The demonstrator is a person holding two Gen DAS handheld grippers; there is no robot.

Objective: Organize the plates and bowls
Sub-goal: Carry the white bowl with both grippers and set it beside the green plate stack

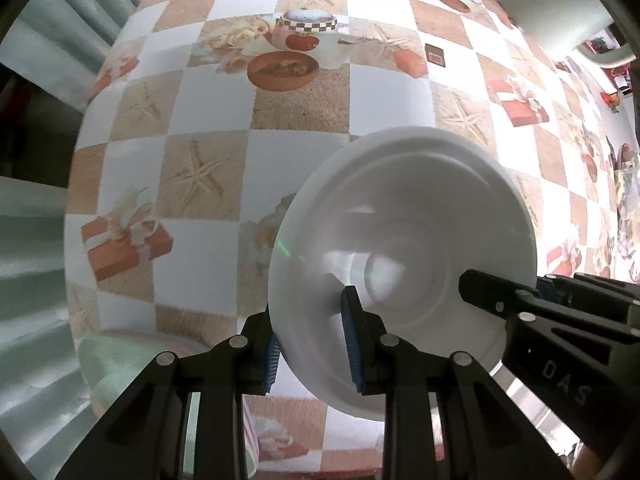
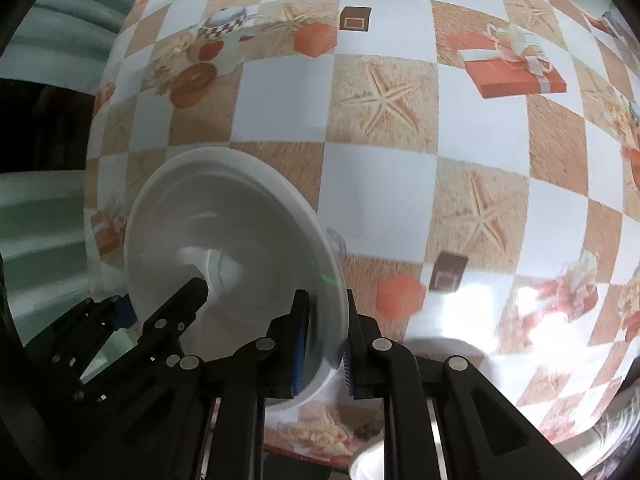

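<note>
A white bowl (image 1: 404, 240) is held up above the checkered tablecloth, its hollow facing the cameras. My left gripper (image 1: 314, 344) is shut on its left rim, one blue pad inside, one outside. My right gripper (image 2: 326, 344) is shut on the opposite rim of the same bowl (image 2: 232, 248). Each gripper shows in the other's view, the right one at the right edge of the left wrist view (image 1: 520, 312) and the left one at the lower left of the right wrist view (image 2: 160, 328).
A pale green plate (image 1: 132, 356) lies on the table below my left gripper, near the table's left edge. A white rounded dish (image 2: 440, 350) shows just right of my right gripper. The patterned tablecloth (image 2: 380, 120) spreads far ahead.
</note>
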